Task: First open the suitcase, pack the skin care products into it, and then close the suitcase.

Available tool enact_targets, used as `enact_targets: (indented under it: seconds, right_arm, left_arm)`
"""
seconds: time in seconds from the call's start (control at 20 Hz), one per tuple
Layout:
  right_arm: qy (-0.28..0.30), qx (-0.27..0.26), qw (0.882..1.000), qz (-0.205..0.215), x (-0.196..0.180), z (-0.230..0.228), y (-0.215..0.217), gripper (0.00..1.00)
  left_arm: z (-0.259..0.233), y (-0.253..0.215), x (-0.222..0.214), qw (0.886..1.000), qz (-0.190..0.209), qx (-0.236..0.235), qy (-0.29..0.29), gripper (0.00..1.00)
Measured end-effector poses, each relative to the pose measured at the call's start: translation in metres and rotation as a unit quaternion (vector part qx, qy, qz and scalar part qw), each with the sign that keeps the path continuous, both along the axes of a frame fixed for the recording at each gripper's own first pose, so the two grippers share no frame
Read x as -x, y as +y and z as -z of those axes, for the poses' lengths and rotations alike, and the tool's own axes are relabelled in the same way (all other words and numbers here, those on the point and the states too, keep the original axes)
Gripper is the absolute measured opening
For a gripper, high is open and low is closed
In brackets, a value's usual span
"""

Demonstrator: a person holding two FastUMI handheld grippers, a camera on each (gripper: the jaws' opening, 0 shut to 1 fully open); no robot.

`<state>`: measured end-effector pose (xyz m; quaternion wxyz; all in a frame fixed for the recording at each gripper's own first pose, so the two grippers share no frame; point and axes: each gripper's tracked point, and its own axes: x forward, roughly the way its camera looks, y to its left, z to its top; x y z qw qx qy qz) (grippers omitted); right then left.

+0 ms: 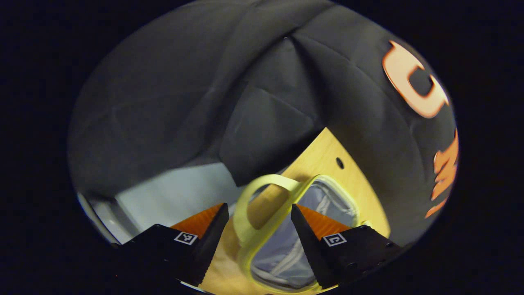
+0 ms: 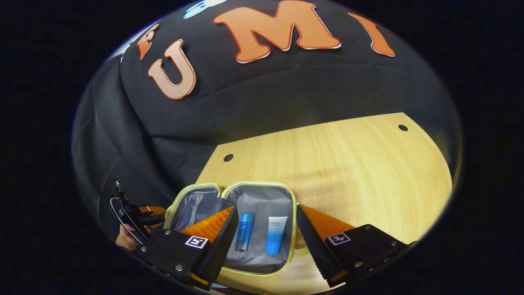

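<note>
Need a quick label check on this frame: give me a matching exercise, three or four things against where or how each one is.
Things:
1. bottle
2. tube
3. suitcase lid
4. handle

States:
A. raised up on the left side of the case
B. lying flat in the case, right of its neighbour
C. between the left gripper's open fingers
D. lying flat in the case, left of its neighbour

Pairs: 1-D, 2-B, 3-A, 4-C

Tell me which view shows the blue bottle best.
The right gripper view: the blue bottle lies in plain sight on the grey lining of the open suitcase, beside the blue-and-white tube. The left gripper view offers just the suitcase's yellow handle and part of the lining, so it cannot place the bottle.
</note>
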<state>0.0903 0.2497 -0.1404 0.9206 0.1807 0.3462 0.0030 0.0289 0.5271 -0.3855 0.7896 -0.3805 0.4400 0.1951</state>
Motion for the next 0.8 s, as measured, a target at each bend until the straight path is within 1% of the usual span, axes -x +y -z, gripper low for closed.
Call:
enact_targets:
  seconds: [0.1,0.25,0.3,0.4,0.45,0.5,0.6,0.75,0.8]
  right_arm:
    - [0.000,0.018,1.000,0.010,0.006,-0.005,-0.017,0.91]
    - [-0.007,0.024,0.999,0.021,0.010,-0.016,-0.030,0.92]
    - [-0.009,0.029,0.999,0.023,0.011,-0.017,-0.034,0.92]
    - [-0.011,0.036,0.999,0.018,0.014,-0.020,-0.035,0.93]
    - [-0.010,0.035,0.999,0.014,0.016,-0.020,-0.033,0.93]
    - [-0.009,0.034,0.999,0.008,0.017,-0.021,-0.030,0.93]
    - [-0.013,0.036,0.999,0.002,0.019,-0.022,-0.030,0.94]
    - [-0.015,0.045,0.999,-0.006,0.026,-0.023,-0.036,0.94]
    - [-0.017,0.048,0.999,-0.005,0.029,-0.024,-0.042,0.94]
  left_arm:
    - [0.011,0.001,0.001,1.000,-0.009,0.011,0.006,0.95]
    - [0.015,0.000,-0.008,0.999,-0.011,0.035,-0.002,0.94]
    - [0.019,0.000,-0.009,0.999,-0.009,0.039,-0.005,0.92]
    - [0.023,-0.001,-0.012,0.998,-0.006,0.054,-0.015,0.89]
    - [0.024,-0.003,-0.014,0.997,-0.011,0.073,-0.021,0.90]
    - [0.025,-0.003,-0.013,0.995,-0.027,0.098,-0.027,0.90]
    - [0.027,-0.004,-0.013,0.985,-0.064,0.155,-0.032,0.88]
    - [0.028,-0.003,-0.009,0.974,-0.099,0.197,-0.046,0.87]
    - [0.029,0.000,-0.010,0.970,-0.123,0.204,-0.054,0.87]
